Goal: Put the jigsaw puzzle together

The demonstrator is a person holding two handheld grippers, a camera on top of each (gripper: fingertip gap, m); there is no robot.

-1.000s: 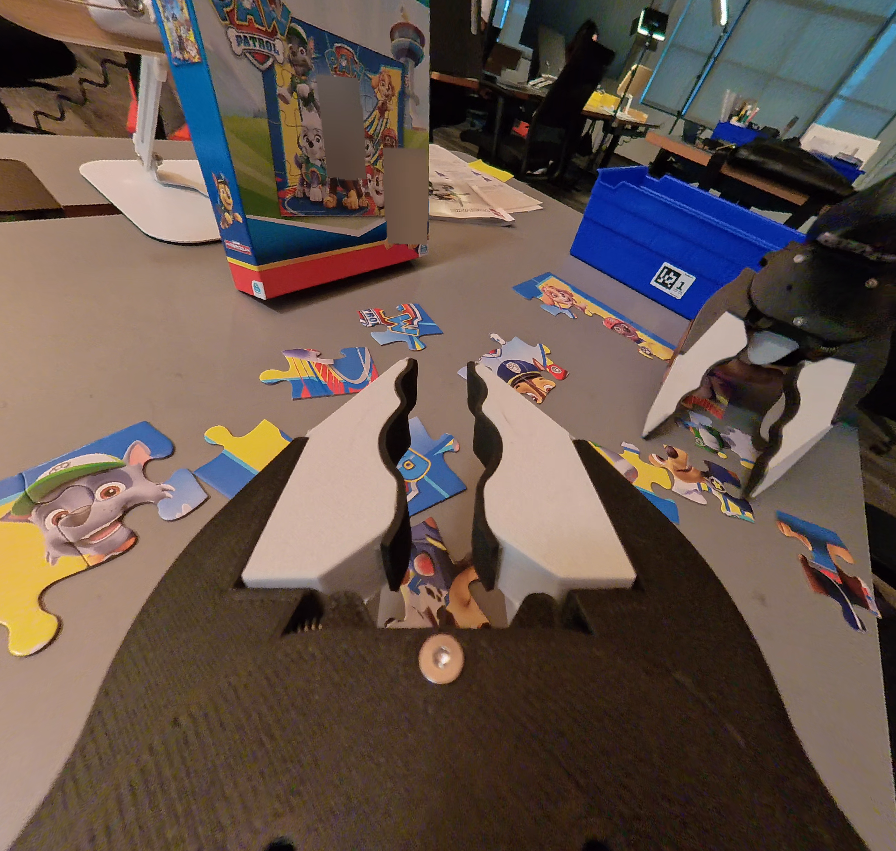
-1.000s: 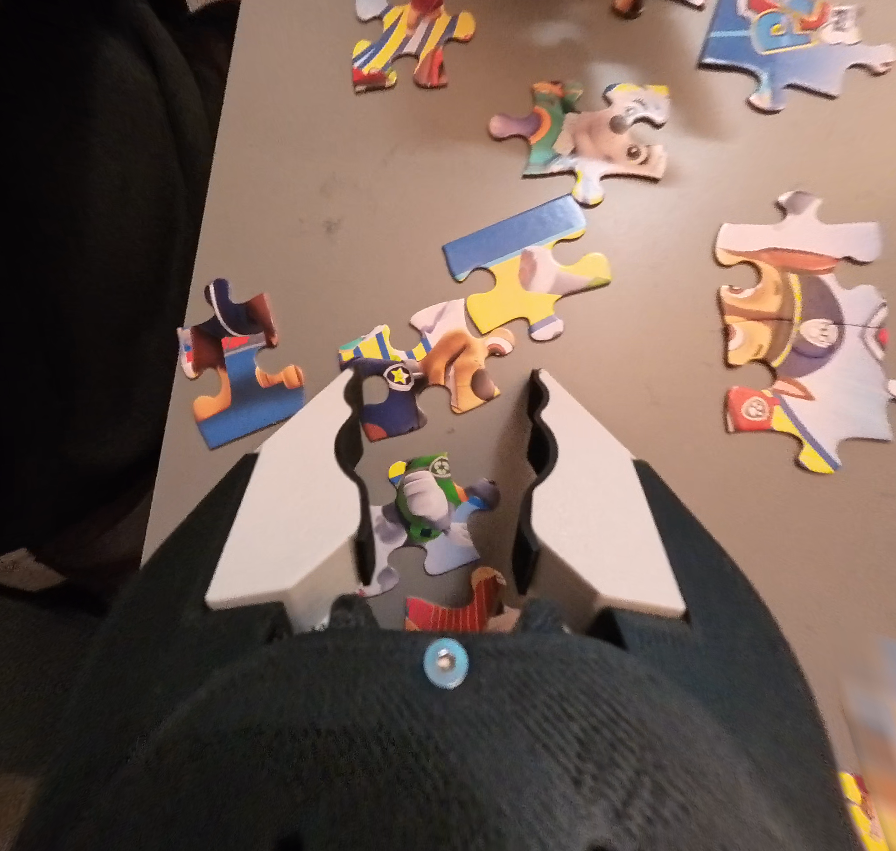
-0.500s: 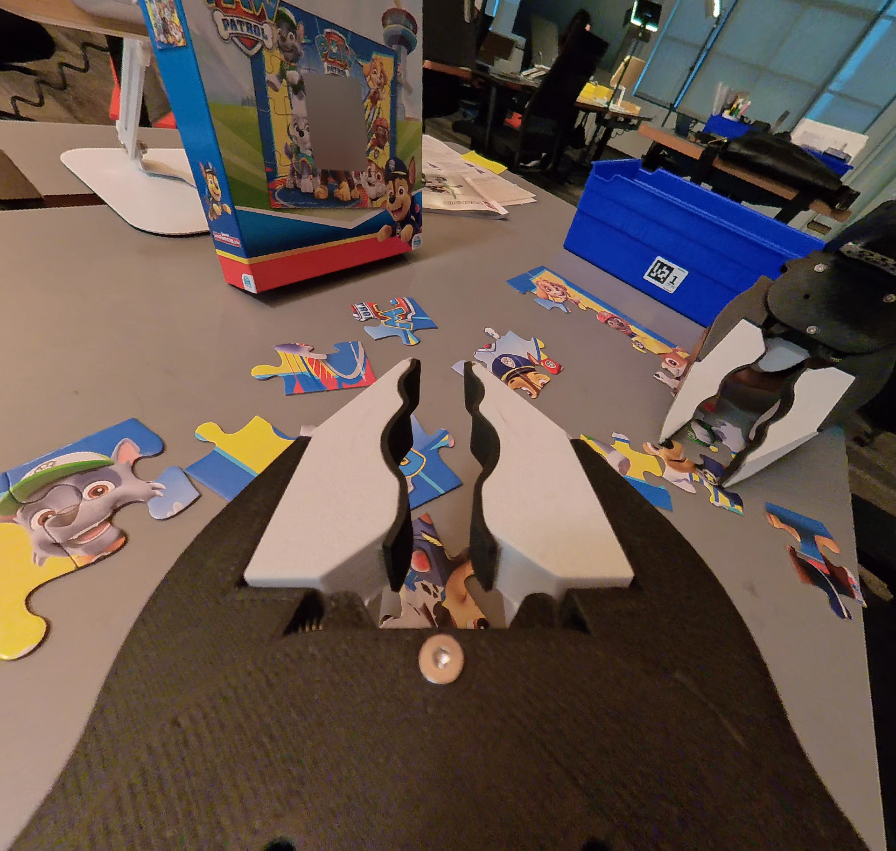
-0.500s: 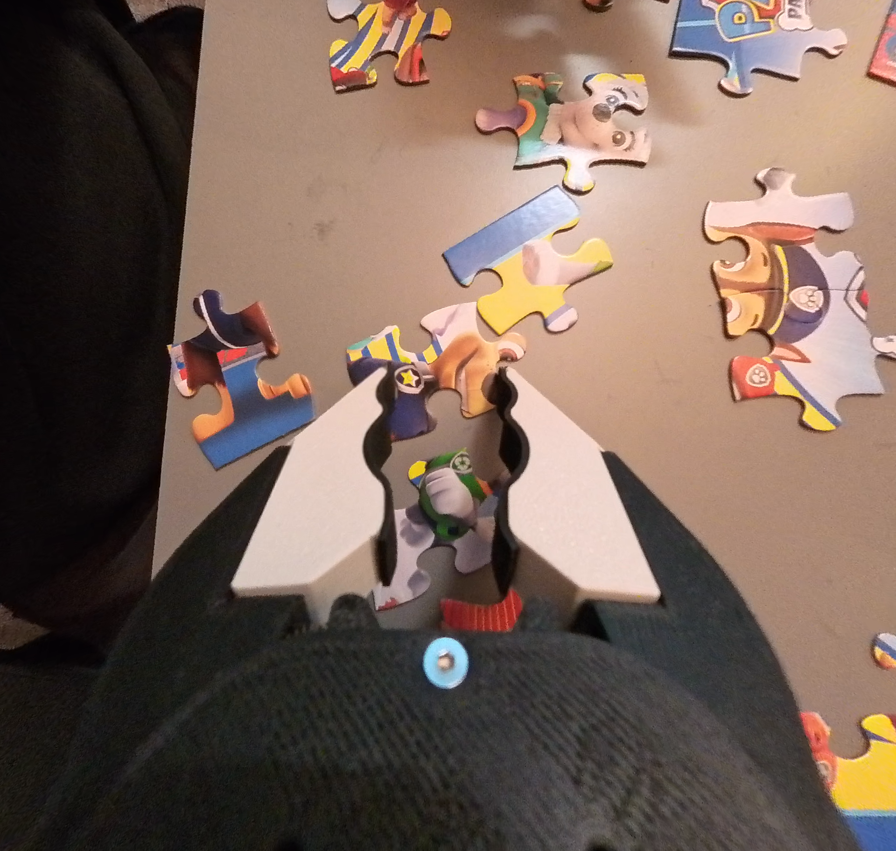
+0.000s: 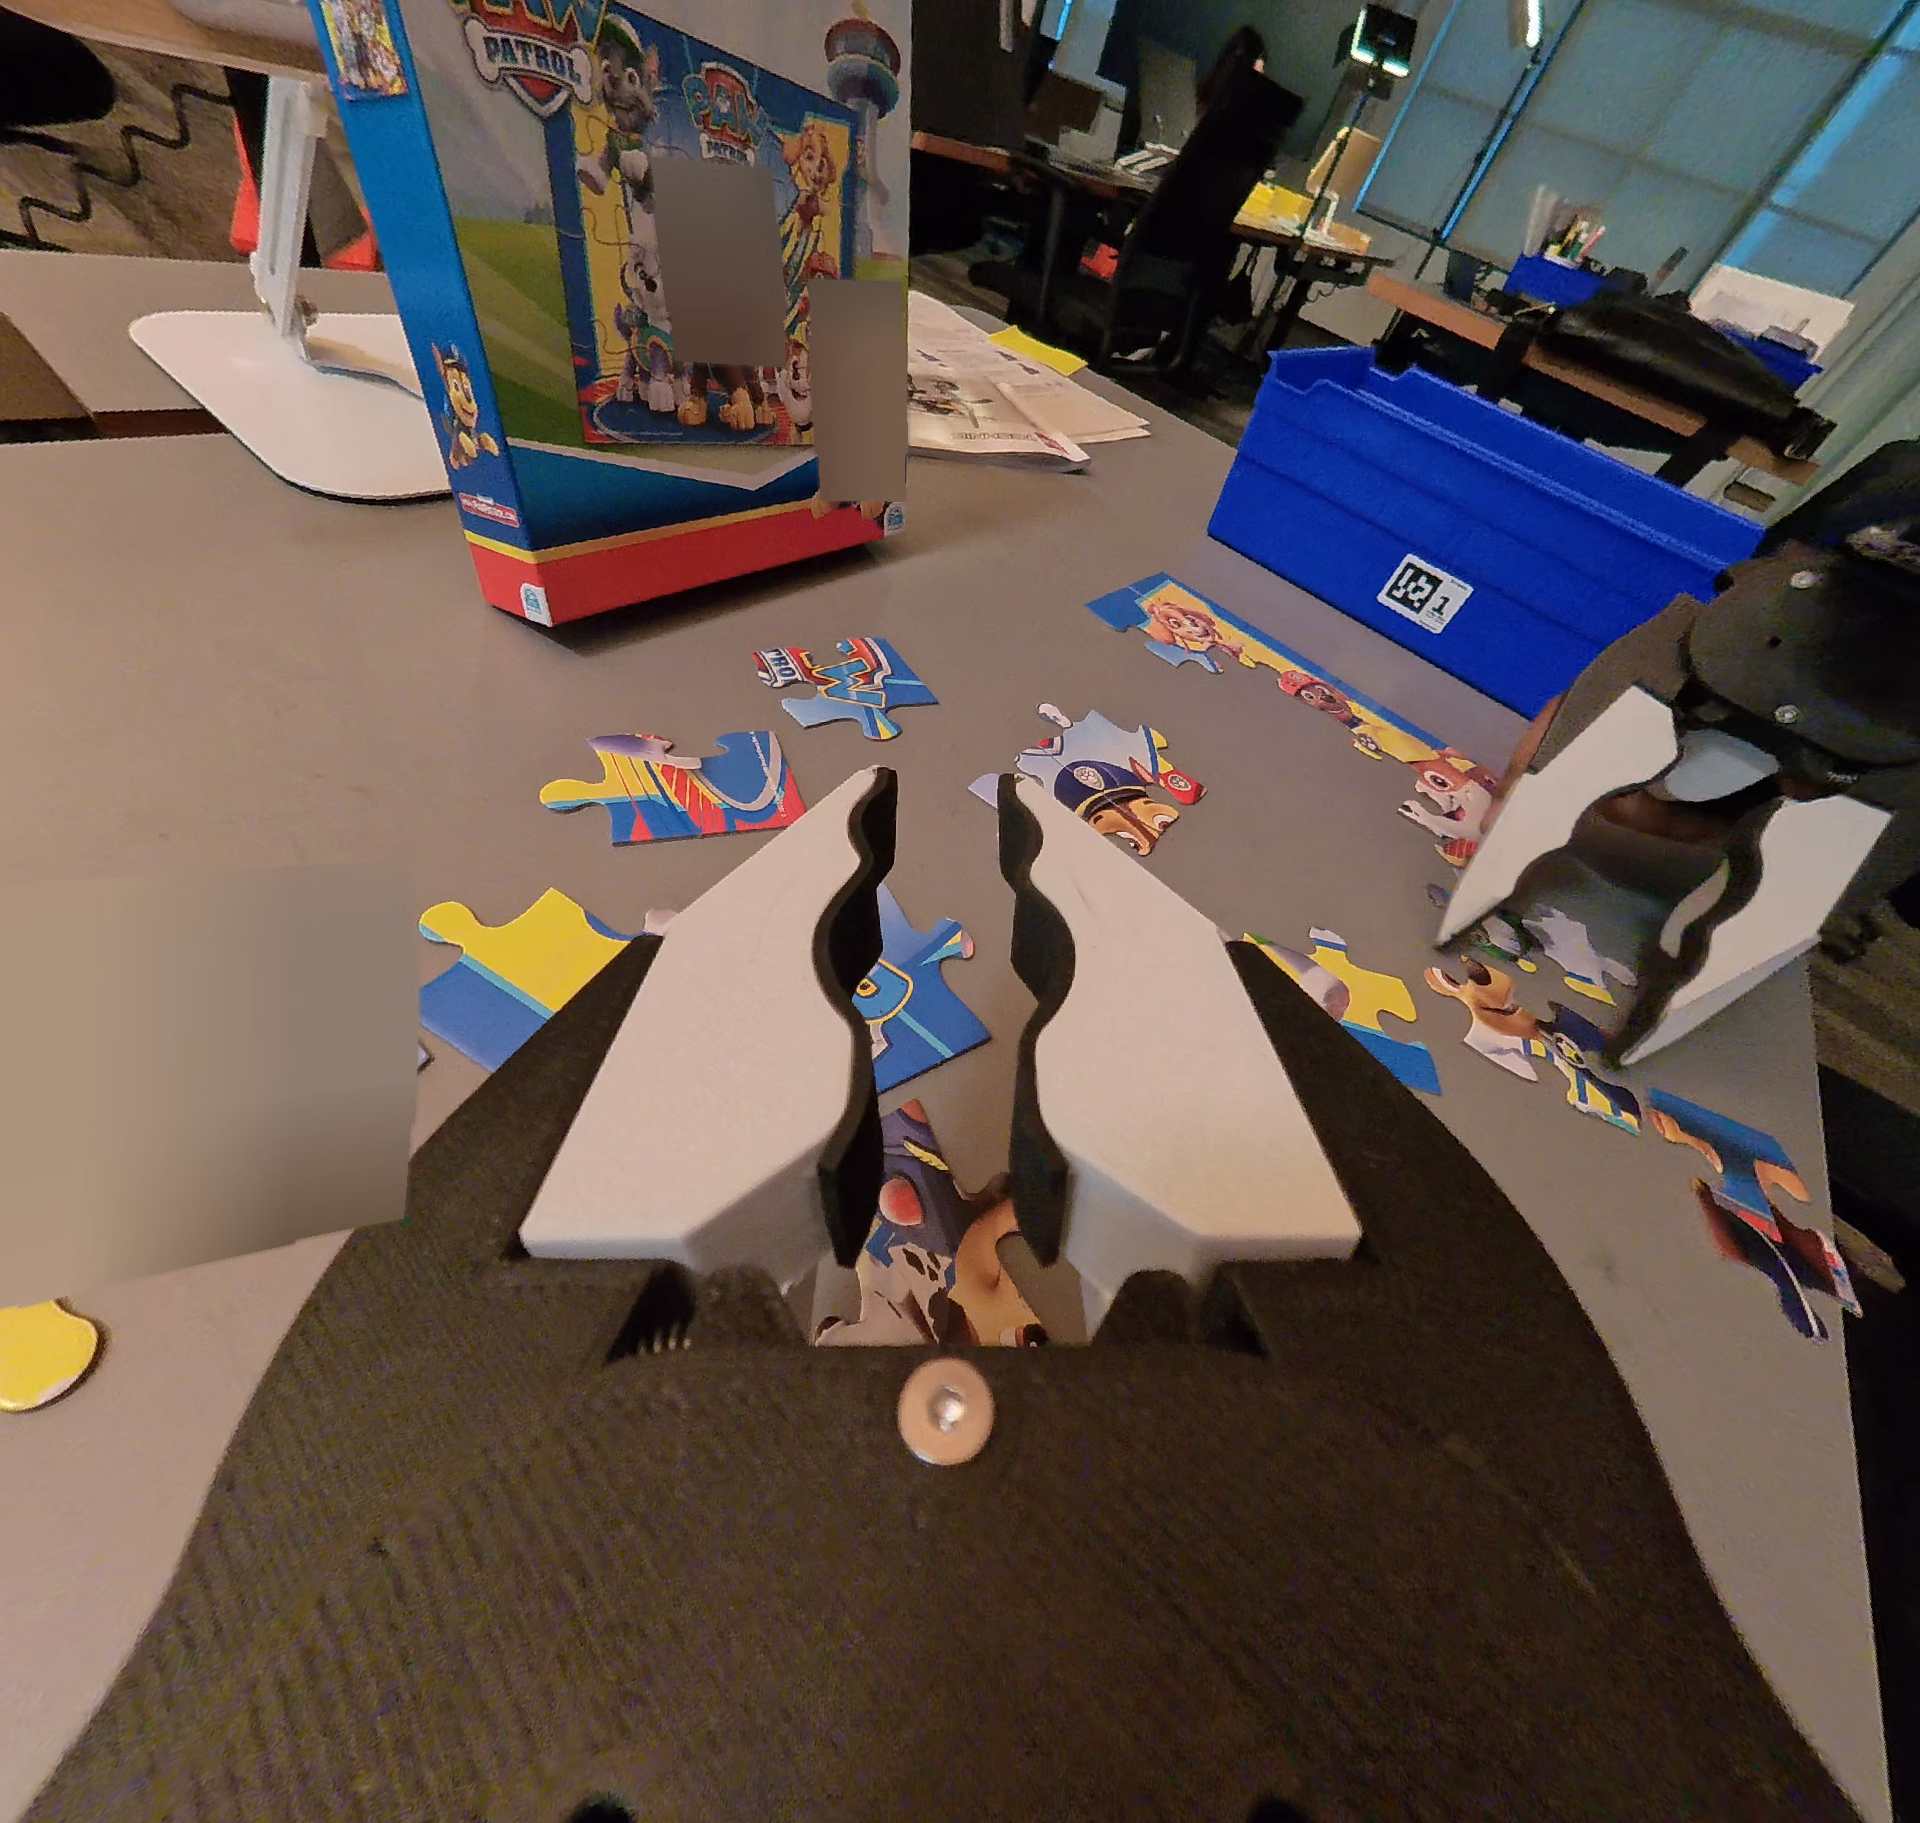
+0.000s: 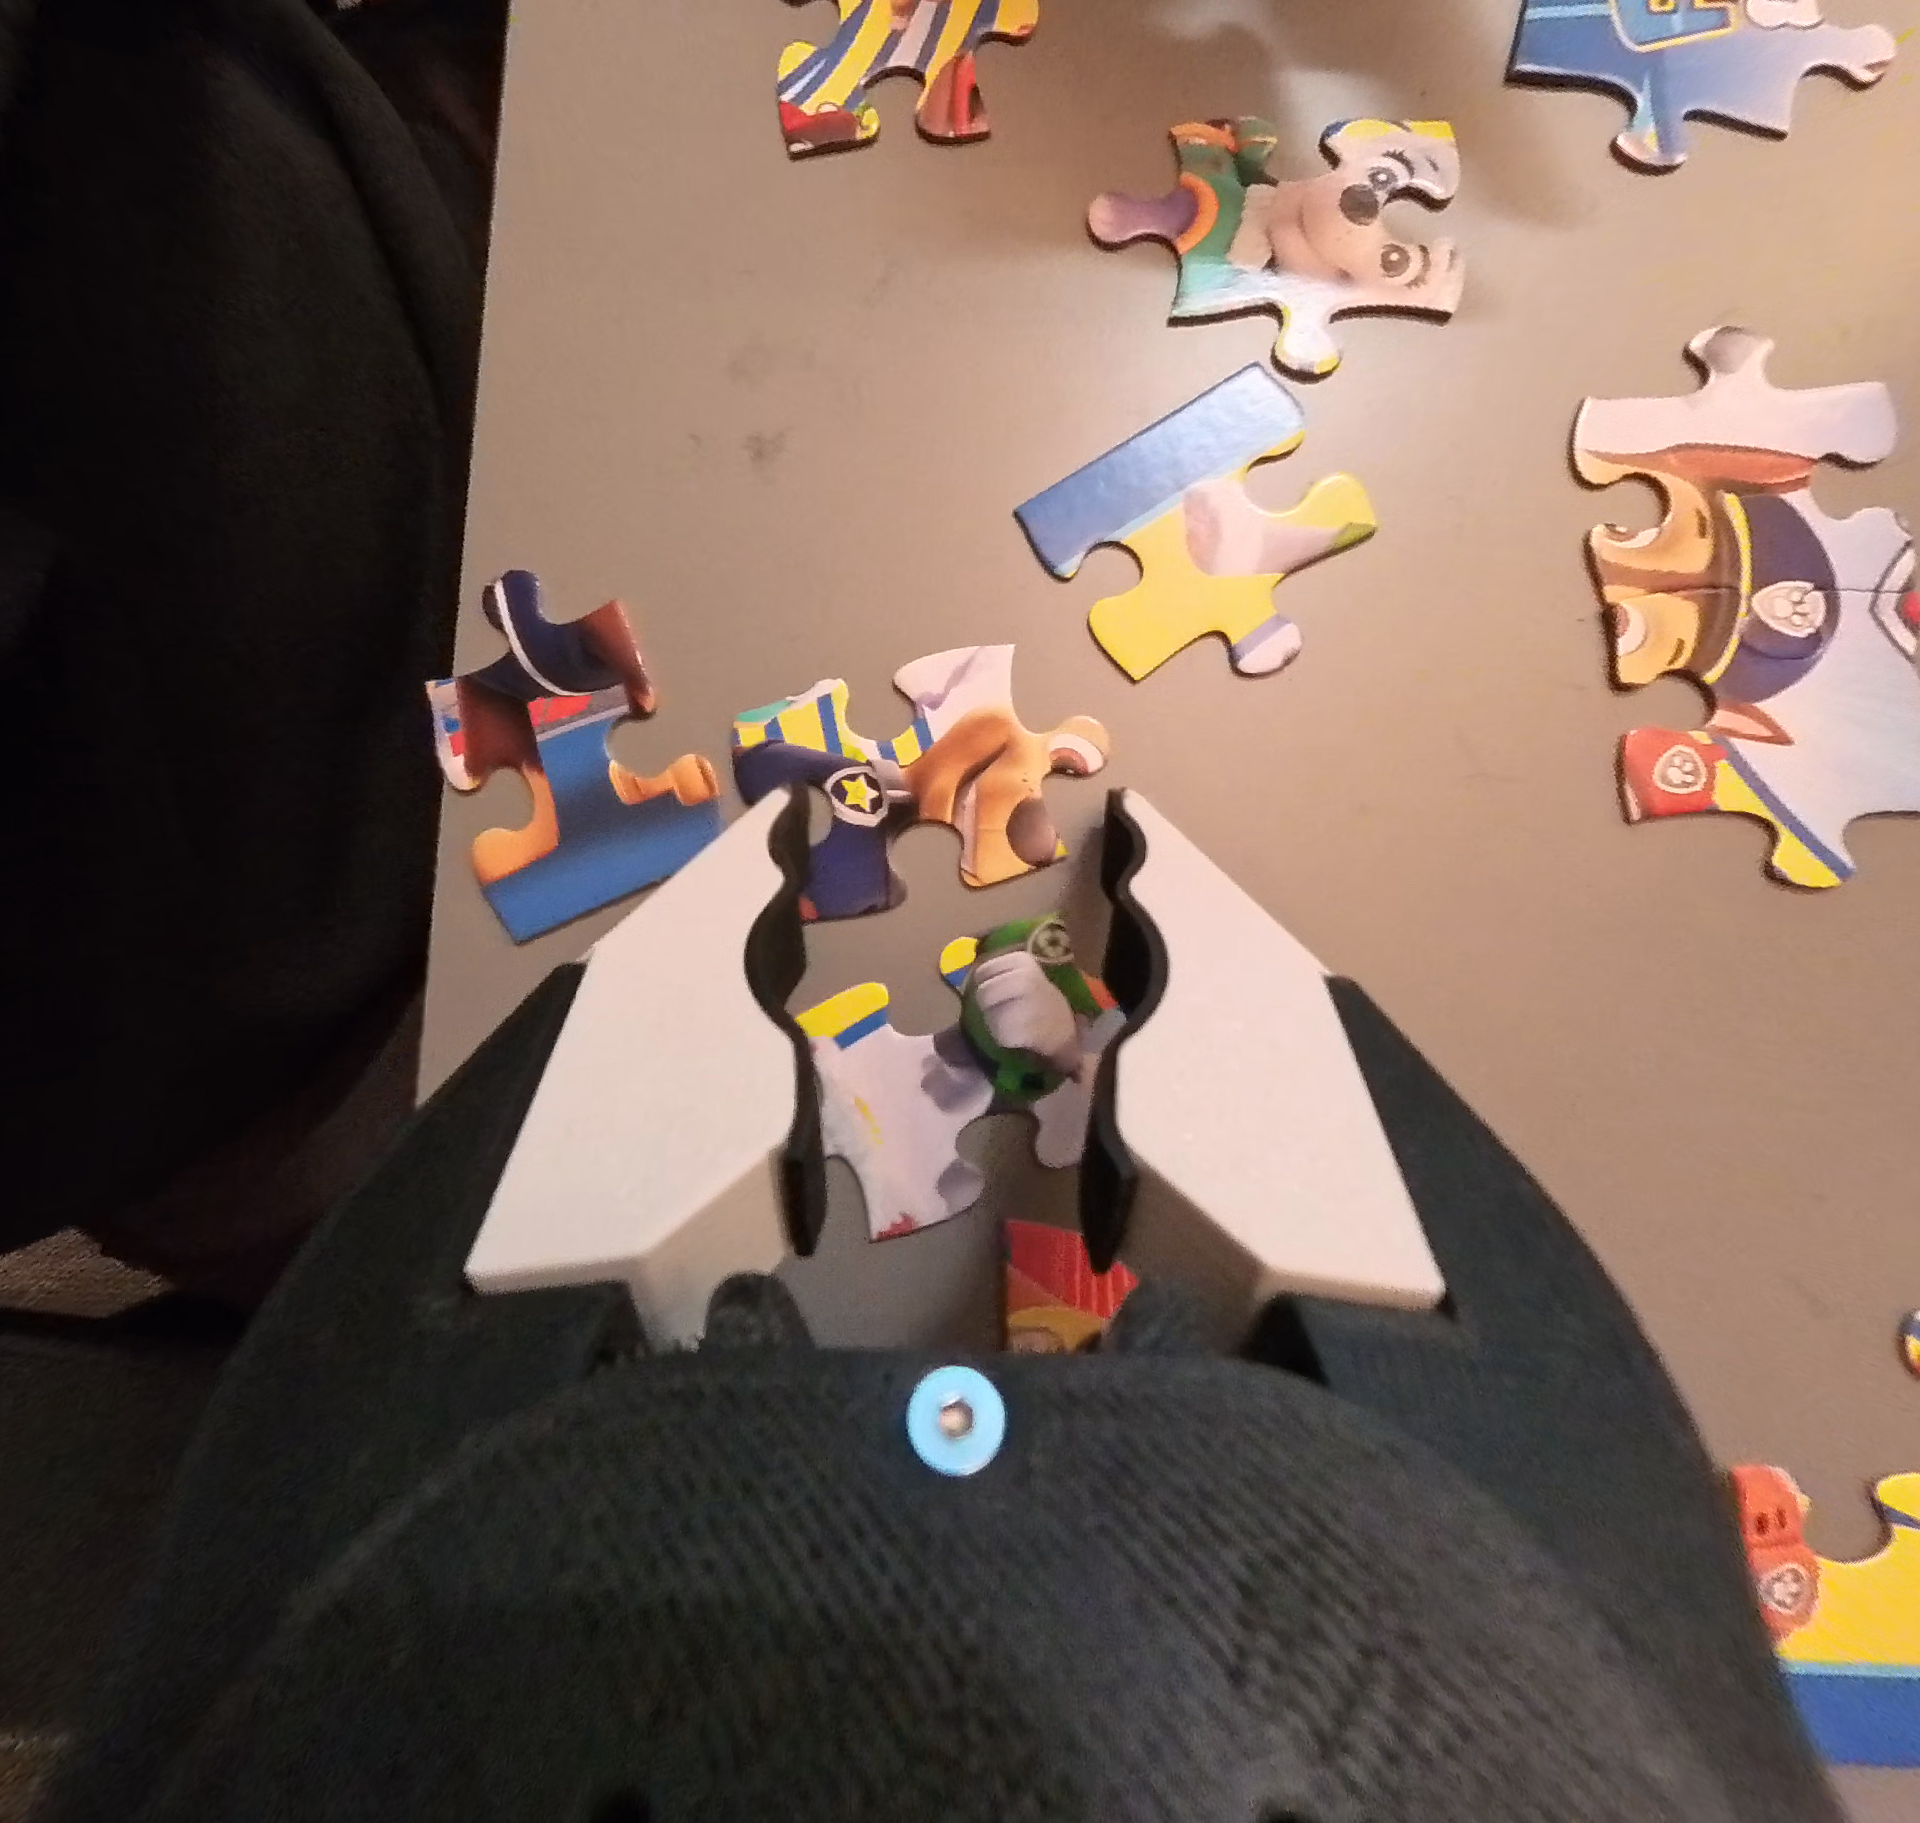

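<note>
Left gripper (image 5: 945, 797): wavy black pads narrowly parted, gripping nothing, above glossy cardboard puzzle pieces (image 5: 914, 1004). Right gripper (image 6: 951, 817): agape, tilted down over a green-pup piece (image 6: 977, 1056) at 6 o'clock.

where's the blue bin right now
In the left wrist view, the blue bin sits on the grey table at far right, behind the strip of joined puzzle pieces and right of the upright puzzle box.

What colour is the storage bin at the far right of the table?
Bright blue, with a small white square tag on its side; the left wrist view shows it best.

Open office, desks (image 5: 1299, 225), chairs (image 5: 1195, 173), glass walls (image 5: 1662, 90)
</note>
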